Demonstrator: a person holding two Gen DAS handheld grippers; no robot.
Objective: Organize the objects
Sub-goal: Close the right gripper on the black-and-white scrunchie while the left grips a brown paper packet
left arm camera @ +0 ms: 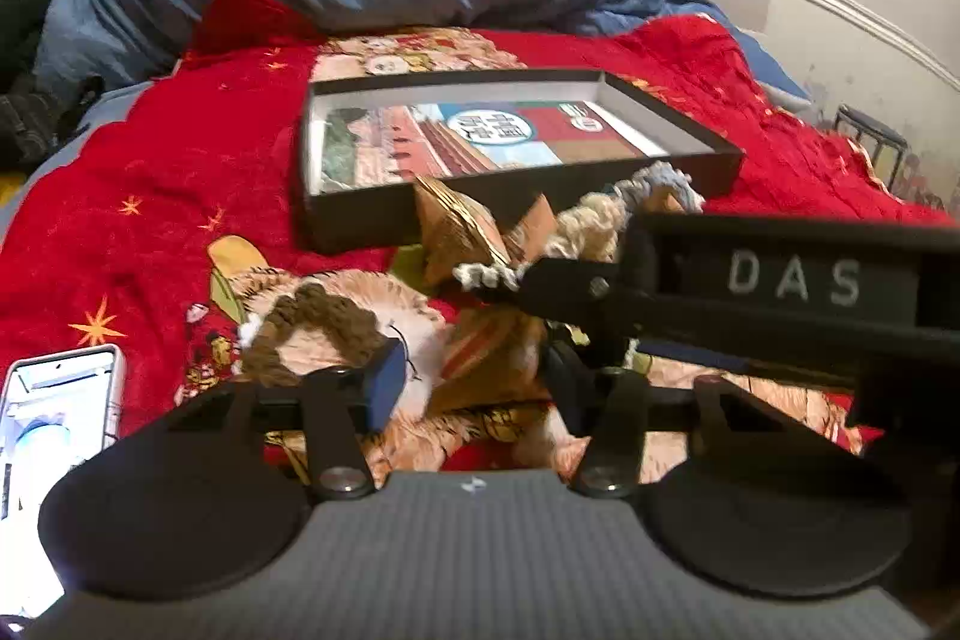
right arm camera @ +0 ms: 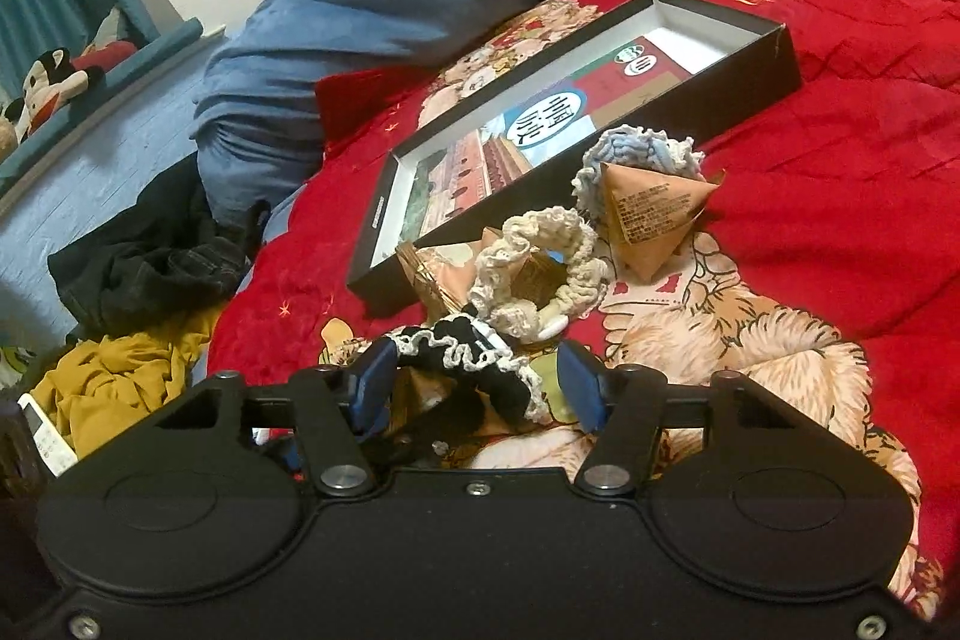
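Nothing boxed yet, by the look of it: black scrunchie [right arm camera: 474, 364] lies between the right gripper [right arm camera: 477, 385] pads, jaws part-closed, contact not clear, so I cannot tell if it is gripped. Cream scrunchie [right arm camera: 540, 250] and paper pyramid packet [right arm camera: 651, 214] sit just beyond those fingers, blue scrunchie [right arm camera: 636, 151] behind the packet. Left gripper [left arm camera: 474, 382] jaws stand apart over another packet [left arm camera: 486, 364], not pressing; brown scrunchie [left arm camera: 318, 334] just outside its left pad. Open box [right arm camera: 774, 58] further ahead holds only a printed card. All pieces remain on the red blanket [right arm camera: 840, 130].
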